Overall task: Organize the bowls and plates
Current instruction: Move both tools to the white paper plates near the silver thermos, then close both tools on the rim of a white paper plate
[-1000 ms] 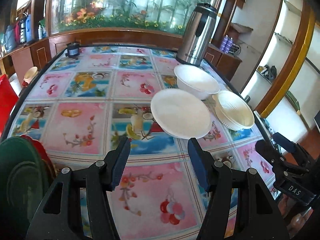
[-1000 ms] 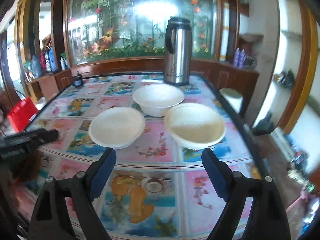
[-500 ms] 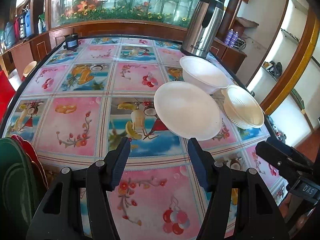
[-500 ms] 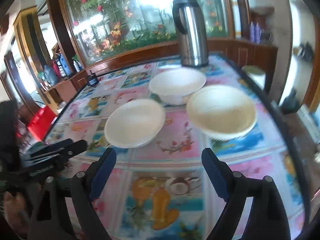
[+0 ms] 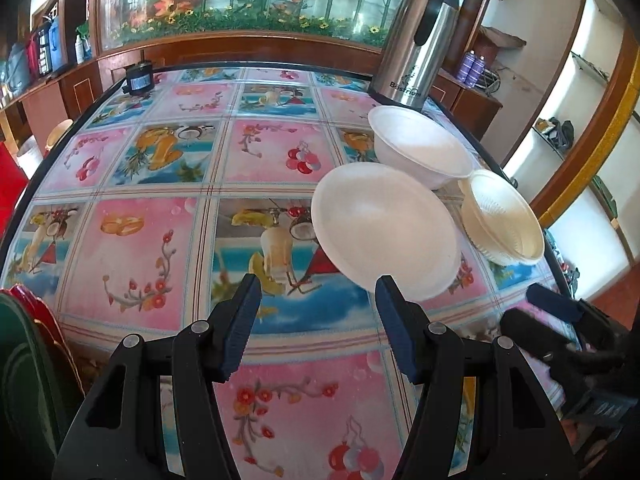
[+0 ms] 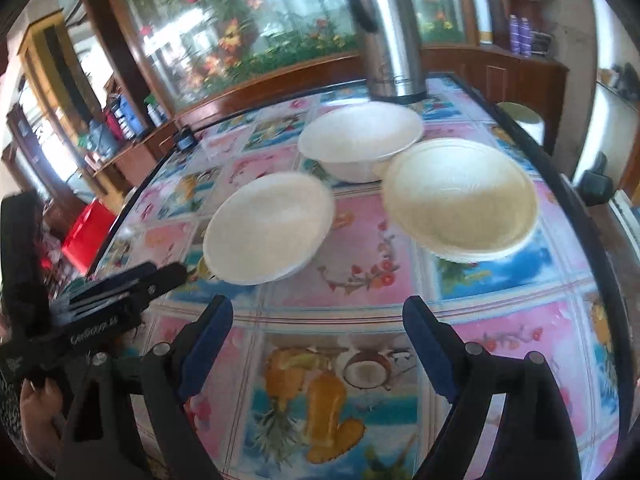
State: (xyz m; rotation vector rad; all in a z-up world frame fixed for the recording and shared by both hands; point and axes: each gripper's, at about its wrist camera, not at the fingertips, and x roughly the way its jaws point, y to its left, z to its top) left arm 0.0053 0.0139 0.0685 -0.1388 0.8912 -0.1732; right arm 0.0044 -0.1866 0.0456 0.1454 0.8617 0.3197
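Three dishes sit on the fruit-print tablecloth (image 5: 152, 240): a shallow white plate (image 5: 384, 228) (image 6: 268, 228), a deeper white bowl (image 5: 420, 156) (image 6: 360, 136) behind it, and a cream ribbed bowl (image 5: 504, 220) (image 6: 460, 200) to the right. My left gripper (image 5: 318, 300) is open and holds nothing. It hovers just short of the plate's near rim. My right gripper (image 6: 318, 316) is open, and its jaws are closing with nothing between them. It hangs over the cloth in front of the plate and the cream bowl. Each view shows the other gripper at its edge (image 5: 560, 312) (image 6: 120, 284).
A steel thermos (image 5: 420, 40) (image 6: 384, 32) stands at the far right corner behind the white bowl. A small black device (image 5: 138, 78) sits at the far left corner. Red and green chair backs (image 5: 24, 360) press against the near left edge. The cream bowl lies close to the table's right edge (image 6: 592, 240).
Both grippers have come forward and lower, so the dishes look larger and nearer. The right wrist view has tilted, and its fingers stand slightly closer together.
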